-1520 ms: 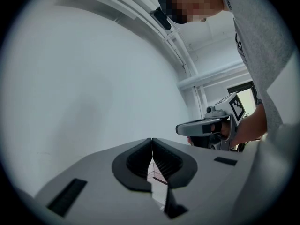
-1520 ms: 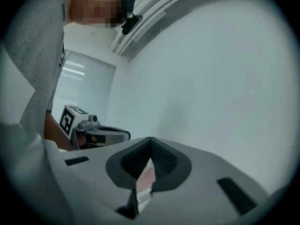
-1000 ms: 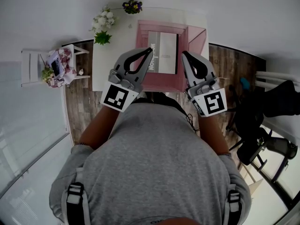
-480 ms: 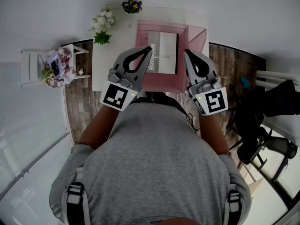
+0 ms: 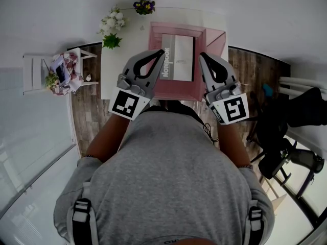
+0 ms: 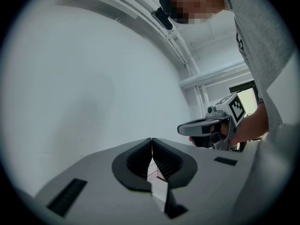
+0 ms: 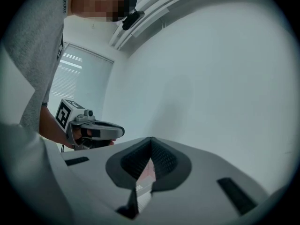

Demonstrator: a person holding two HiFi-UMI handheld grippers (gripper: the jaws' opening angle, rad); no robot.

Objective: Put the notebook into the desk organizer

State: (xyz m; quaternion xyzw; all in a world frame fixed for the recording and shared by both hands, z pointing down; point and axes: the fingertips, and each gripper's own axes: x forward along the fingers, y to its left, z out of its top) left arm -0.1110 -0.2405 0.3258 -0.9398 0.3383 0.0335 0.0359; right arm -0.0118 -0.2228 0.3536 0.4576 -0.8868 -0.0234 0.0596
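Since both are empty, nothing is in hand yet: the left gripper (image 5: 162, 54) and right gripper (image 5: 201, 56) each have their jaws pressed together on nothing. They're held level, side by side, over the near edge of the white desk (image 5: 127, 45). The notebook (image 5: 180, 57) lies flat, cover up, inside the pink outline of the desk organizer (image 5: 214, 41), between and just beyond the two gripper tips. From above I can't tell if it's seated in a compartment or just resting on top. My read is that if it's seated, the job's basically done. If not, open one gripper before dropping down, pinch the near short edge, keep the cover from fanning, and steady the organizer with the other gripper so it doesn't slide. The likely snag is the organizer's raised rim and the angled pink section on its right, which may block a low pinch. The path from tips to notebook is otherwise free. Farther back, the white flowers (image 5: 112, 22) and purple pansies (image 5: 144, 6) sit at the desk's far left corner, well apart. Off the desk are a white side stand (image 5: 34, 73) on the left and a black chair (image 5: 286, 131) on the right, neither in the way.
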